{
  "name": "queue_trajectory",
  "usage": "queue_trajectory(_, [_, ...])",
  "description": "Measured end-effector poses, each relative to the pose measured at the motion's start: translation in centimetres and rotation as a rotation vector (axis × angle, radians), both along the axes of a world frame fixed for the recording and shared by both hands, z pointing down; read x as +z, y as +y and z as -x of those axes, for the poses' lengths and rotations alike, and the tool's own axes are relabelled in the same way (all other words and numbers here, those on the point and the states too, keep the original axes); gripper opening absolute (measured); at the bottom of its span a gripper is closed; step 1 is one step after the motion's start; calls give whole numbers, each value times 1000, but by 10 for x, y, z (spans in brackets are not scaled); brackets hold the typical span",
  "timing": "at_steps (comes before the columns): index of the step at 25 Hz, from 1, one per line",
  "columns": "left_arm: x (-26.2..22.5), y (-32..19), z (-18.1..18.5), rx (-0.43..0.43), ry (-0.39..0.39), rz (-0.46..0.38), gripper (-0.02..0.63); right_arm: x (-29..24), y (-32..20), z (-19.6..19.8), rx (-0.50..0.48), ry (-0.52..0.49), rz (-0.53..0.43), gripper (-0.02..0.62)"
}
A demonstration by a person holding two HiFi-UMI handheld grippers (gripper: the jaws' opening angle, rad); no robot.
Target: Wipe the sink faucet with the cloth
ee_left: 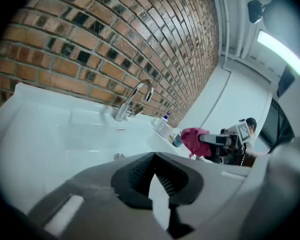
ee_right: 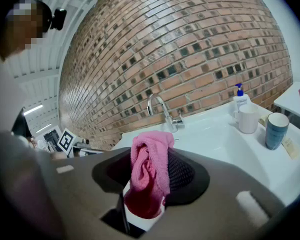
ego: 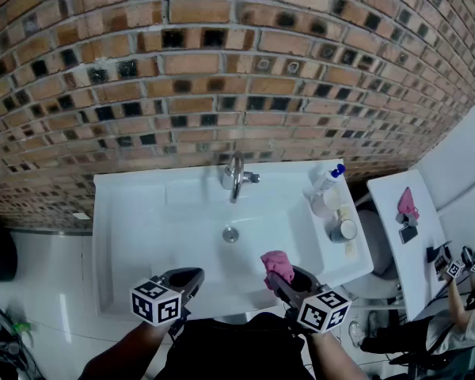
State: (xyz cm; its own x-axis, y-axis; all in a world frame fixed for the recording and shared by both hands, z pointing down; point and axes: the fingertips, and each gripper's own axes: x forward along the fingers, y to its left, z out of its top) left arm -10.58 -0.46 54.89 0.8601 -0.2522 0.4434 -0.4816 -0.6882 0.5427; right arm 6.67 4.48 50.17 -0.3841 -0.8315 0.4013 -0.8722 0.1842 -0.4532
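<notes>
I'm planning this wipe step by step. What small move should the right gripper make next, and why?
Probably ease the right gripper forward over the basin toward the faucet. Its jaws are clamped on the pink cloth, but it hovers at the near edge of the sink, well short of the faucet at the back by the brick wall, so the cloth touches nothing to wipe yet.

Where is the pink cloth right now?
The pink cloth is clamped in the right gripper, low and right of centre in the head view, over the front edge of the sink and well short of the faucet.
</notes>
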Motion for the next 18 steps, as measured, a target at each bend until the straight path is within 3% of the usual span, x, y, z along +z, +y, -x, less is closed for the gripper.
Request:
queue_trajectory(9, [-4,-21,5,-93,-10,-13,6,-9,-70,-61,86,-148,-78,183])
queue_trajectory(18, [-12,-29,1,-288,-30,-2,6,41,-185,-110,85,-386,10,183])
